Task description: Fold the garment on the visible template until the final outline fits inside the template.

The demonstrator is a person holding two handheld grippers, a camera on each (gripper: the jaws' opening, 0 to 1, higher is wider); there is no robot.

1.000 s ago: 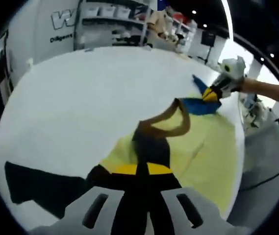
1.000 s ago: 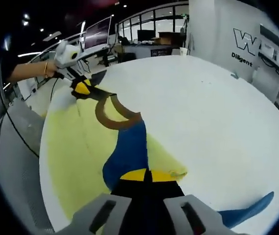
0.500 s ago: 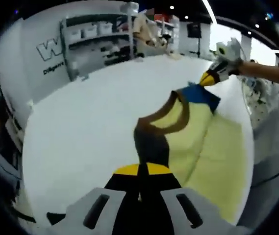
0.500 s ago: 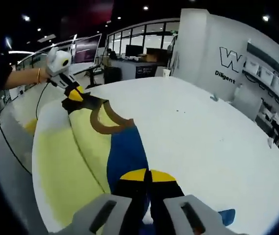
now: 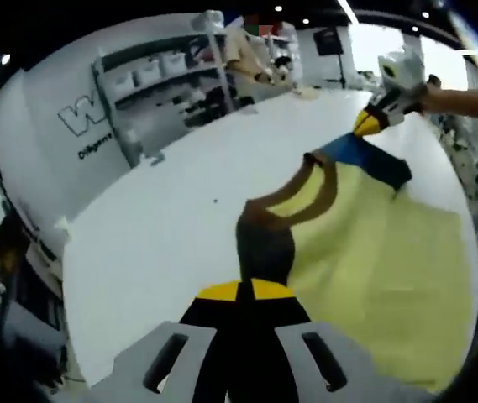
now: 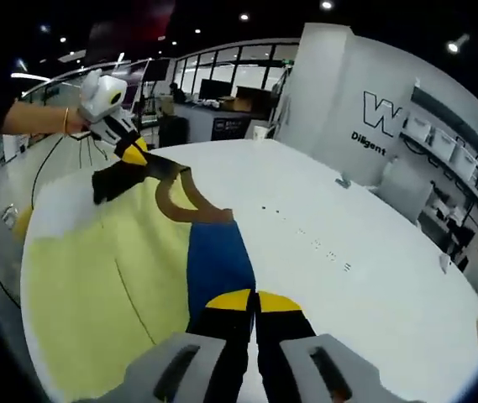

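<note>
The yellow shirt (image 5: 373,243) hangs soft and light over the white bench (image 5: 180,210), lower right of frame. Left gripper (image 5: 244,294) and right gripper (image 6: 254,304) each clamp a shoulder beside the collar (image 6: 190,210), seemingly a sound hold.

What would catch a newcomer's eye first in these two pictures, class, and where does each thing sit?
The pale yellow garment stands out first, stretched between the two grippers over the white table. The right gripper pinches its blue shoulder at the bottom of the right gripper view, and the left gripper pinches its dark brown shoulder in the left gripper view. Between them the brown collar curves in an arc.
</note>
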